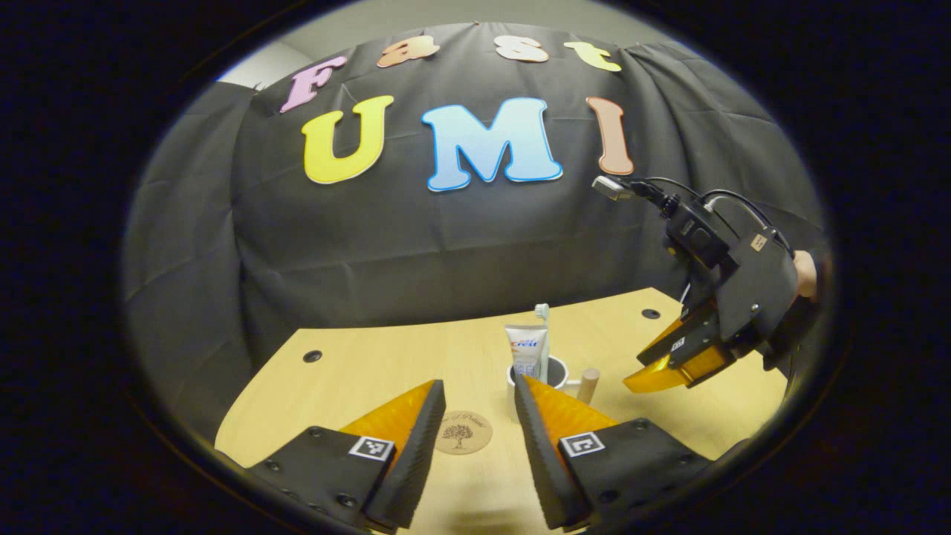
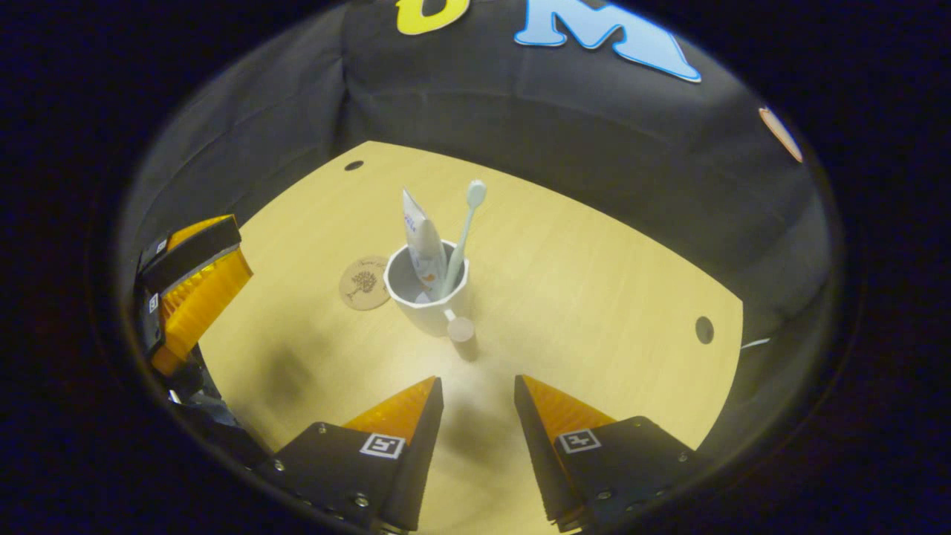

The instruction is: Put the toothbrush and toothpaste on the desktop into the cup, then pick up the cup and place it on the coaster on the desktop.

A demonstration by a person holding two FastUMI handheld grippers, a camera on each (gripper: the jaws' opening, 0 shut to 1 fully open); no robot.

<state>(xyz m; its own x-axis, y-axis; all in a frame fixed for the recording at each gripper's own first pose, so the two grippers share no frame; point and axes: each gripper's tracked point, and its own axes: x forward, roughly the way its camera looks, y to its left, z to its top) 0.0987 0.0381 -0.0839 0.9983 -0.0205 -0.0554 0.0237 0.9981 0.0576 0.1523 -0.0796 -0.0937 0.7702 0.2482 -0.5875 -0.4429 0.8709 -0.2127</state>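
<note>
Wooden desktop [image 2: 594, 297] ahead of our right gripper [image 2: 475, 416] (jaws apart, empty) holds the cup [image 2: 427, 297] with toothbrush [image 2: 464, 230] and toothpaste [image 2: 423, 238] already inside, seemingly just beside the coaster [image 2: 364, 282], so lifting remains.

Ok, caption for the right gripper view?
Open right gripper above desk, facing white cup holding toothpaste and toothbrush, beside the coaster.

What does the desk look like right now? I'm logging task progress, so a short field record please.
cup: white, on the desk, beside the coaster, not on it
toothbrush: in cup, head up
toothpaste: in cup
left gripper: open, empty
right gripper: open, empty
remaining: cup onto coaster
</note>
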